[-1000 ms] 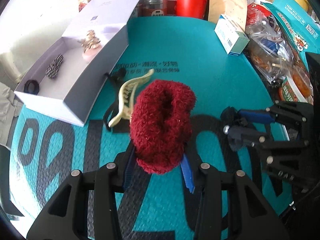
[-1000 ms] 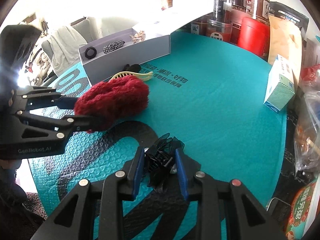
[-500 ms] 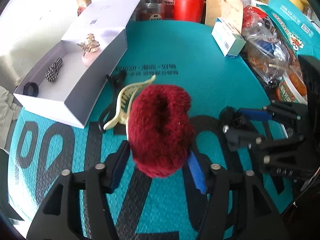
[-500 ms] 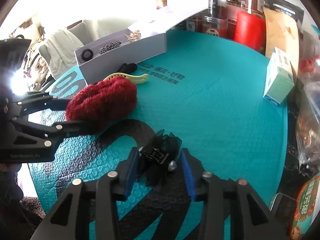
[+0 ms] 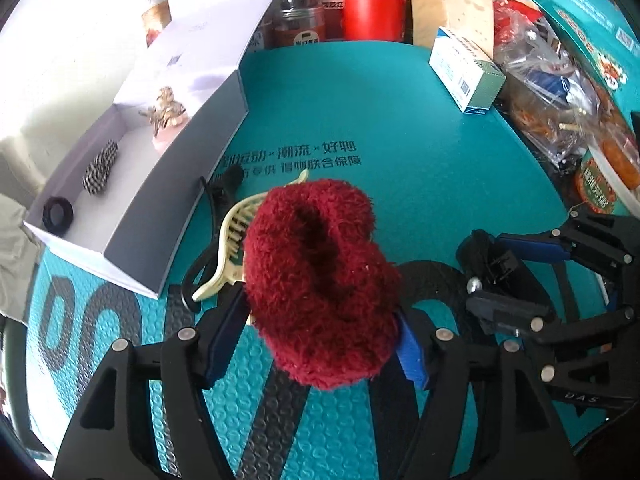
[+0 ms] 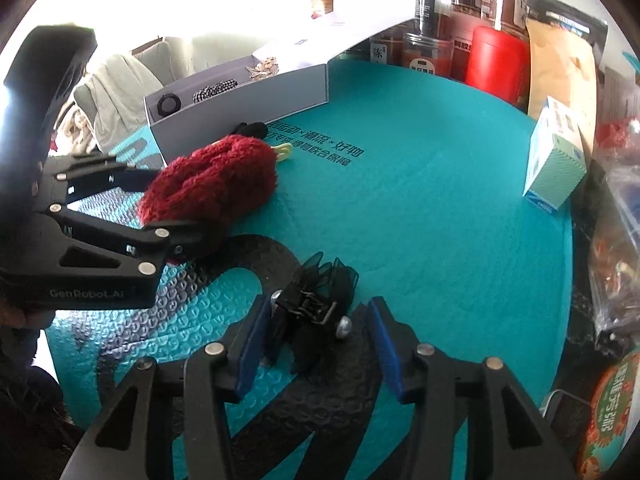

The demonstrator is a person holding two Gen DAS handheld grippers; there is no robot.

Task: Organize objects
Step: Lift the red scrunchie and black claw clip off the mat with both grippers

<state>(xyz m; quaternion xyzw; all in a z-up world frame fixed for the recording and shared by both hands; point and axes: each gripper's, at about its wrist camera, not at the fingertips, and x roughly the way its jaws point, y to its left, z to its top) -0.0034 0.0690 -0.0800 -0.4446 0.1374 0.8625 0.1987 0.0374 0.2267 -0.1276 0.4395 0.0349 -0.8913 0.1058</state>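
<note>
Scrunchie [image 5: 320,280], fluffy, dark red

We see a dark red fuzzy scrunchie [image 5: 320,280], cream claw clip [image 5: 232,248], black bow clip [image 6: 316,304], teal mat [image 5: 400,168] with black lettering, white box [image 5: 160,184] holding a black-white checked scrunchie [image 5: 100,167], and a red canister [image 5: 374,10].

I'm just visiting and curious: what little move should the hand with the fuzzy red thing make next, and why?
Probably carry the red scrunchie up and over to the white box. The left gripper is shut on the scrunchie, and the box lies open just left of it, already holding other hair accessories, with bare floor between them. The right gripper is open around a black clip.
</note>
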